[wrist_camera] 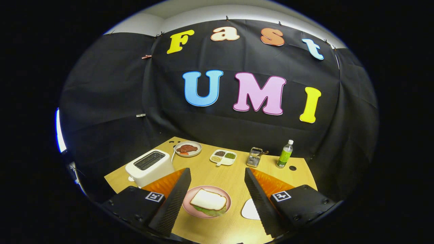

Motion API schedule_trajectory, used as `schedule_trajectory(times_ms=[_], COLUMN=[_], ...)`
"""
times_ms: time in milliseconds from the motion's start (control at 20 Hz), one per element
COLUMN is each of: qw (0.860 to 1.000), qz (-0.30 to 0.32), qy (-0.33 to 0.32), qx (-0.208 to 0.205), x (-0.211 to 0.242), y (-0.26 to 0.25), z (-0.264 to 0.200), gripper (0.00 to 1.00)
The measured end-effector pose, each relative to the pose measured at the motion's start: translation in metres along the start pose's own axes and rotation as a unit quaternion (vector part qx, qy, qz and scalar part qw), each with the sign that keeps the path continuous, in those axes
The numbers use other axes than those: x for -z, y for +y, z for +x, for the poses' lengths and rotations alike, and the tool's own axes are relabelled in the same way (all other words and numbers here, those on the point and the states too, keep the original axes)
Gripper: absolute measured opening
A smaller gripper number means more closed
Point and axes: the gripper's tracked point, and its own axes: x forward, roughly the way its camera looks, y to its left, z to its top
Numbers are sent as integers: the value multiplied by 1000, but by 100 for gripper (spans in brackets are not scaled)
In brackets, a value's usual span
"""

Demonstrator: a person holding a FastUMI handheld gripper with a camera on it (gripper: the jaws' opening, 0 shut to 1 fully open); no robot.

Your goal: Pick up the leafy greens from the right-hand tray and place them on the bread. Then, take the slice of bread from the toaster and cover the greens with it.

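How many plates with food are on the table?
3. A pink plate with the sandwich lies between the open fingers. A plate with meat sits beyond the toaster. A divided dish of beans sits right of it.

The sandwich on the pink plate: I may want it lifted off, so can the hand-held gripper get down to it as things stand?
Probably yes. The hand-held gripper is open and holds nothing, and the sandwich lies on its pink plate between the fingers, nothing over it. The toaster stands off to one side.
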Motion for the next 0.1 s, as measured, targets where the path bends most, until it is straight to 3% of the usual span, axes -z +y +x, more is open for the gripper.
schedule_trajectory(times_ms=[100], qw=[1000], qz=[2], qy=[1], qx=[-5], x=[0], y=[-1], z=[-5], gripper=[99])
